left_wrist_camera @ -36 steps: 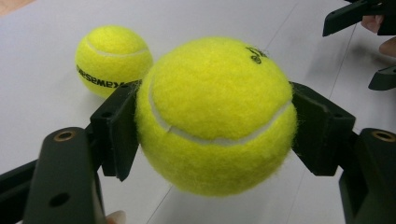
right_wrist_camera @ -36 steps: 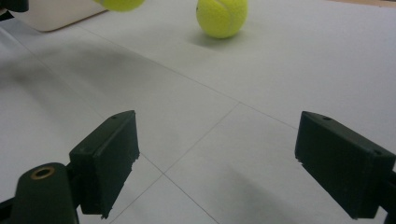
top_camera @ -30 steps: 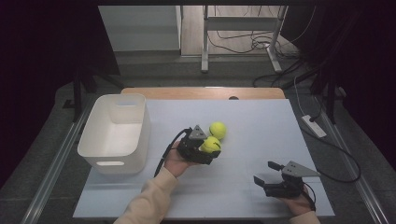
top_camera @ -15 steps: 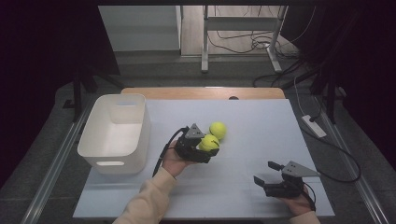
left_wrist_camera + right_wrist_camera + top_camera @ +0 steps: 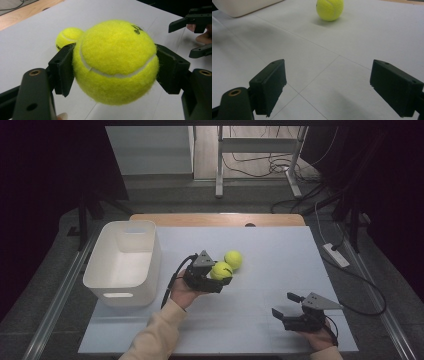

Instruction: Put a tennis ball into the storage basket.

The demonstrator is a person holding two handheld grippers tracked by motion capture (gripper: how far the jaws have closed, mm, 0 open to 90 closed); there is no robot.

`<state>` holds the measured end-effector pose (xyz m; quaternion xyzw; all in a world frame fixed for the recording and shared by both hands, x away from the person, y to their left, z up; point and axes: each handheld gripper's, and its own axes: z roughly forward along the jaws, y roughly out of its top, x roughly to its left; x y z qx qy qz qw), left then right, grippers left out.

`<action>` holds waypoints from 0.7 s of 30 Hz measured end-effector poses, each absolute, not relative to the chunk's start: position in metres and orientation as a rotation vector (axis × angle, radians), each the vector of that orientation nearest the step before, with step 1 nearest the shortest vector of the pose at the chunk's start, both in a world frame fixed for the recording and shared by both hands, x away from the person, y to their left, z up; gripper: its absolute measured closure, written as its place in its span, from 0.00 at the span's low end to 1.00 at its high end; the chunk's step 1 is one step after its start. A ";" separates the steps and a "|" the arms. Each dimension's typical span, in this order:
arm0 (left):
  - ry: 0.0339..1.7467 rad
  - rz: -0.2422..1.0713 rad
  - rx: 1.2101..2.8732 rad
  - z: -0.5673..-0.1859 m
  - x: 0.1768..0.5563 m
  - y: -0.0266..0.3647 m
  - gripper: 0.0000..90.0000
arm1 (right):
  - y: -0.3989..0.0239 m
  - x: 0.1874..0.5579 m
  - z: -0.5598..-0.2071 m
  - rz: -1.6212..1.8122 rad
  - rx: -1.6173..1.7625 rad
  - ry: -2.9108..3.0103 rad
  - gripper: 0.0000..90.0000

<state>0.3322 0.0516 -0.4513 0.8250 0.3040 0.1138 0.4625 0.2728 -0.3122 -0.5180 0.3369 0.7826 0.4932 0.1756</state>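
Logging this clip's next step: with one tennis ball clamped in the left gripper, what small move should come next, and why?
Probably carry the held tennis ball left toward the white bin. The left gripper has its jaws shut on it, lifted off the table beside the other ball, and the bin sits open nearby.

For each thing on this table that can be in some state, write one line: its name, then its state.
Left gripper: shut on held tennis ball.
Held tennis ball: clamped between the jaws, lifted off the table.
Second tennis ball: resting free on the table.
White bin: upright, nothing seen inside.
Right gripper: open, holding nothing.
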 end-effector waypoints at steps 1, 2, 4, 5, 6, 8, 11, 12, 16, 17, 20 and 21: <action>0.749 0.280 2.026 -0.451 0.332 0.052 0.30 | -0.312 0.273 -0.518 1.398 0.955 2.217 0.15; 0.751 0.283 2.022 -0.450 0.332 0.053 0.30 | -0.312 0.273 -0.518 1.397 0.955 2.216 0.15; 0.751 0.284 2.021 -0.450 0.332 0.054 0.30 | -0.312 0.273 -0.518 1.397 0.954 2.216 0.15; 0.752 0.286 2.018 -0.449 0.332 0.055 0.30 | -0.312 0.273 -0.518 1.398 0.954 2.216 0.15; 0.753 0.286 2.016 -0.449 0.331 0.056 0.30 | -0.312 0.273 -0.518 1.398 0.954 2.216 0.15; 0.753 0.288 2.014 -0.448 0.331 0.057 0.30 | -0.311 0.273 -0.518 1.399 0.955 2.215 0.15; 0.752 0.294 2.009 -0.446 0.331 0.059 0.30 | -0.311 0.273 -0.518 1.400 0.955 2.214 0.15; 0.754 0.296 2.006 -0.445 0.330 0.059 0.30 | -0.311 0.273 -0.518 1.400 0.955 2.215 0.15; 0.751 0.300 2.000 -0.443 0.330 0.060 0.30 | -0.311 0.273 -0.518 1.400 0.954 2.213 0.15; 0.750 0.301 2.000 -0.442 0.330 0.060 0.30 | -0.311 0.273 -0.518 1.401 0.954 2.212 0.15; 0.750 0.304 1.998 -0.441 0.329 0.061 0.30 | -0.311 0.273 -0.518 1.397 0.956 2.212 0.15; 0.749 0.306 1.995 -0.440 0.329 0.061 0.30 | -0.311 0.273 -0.518 1.397 0.957 2.211 0.15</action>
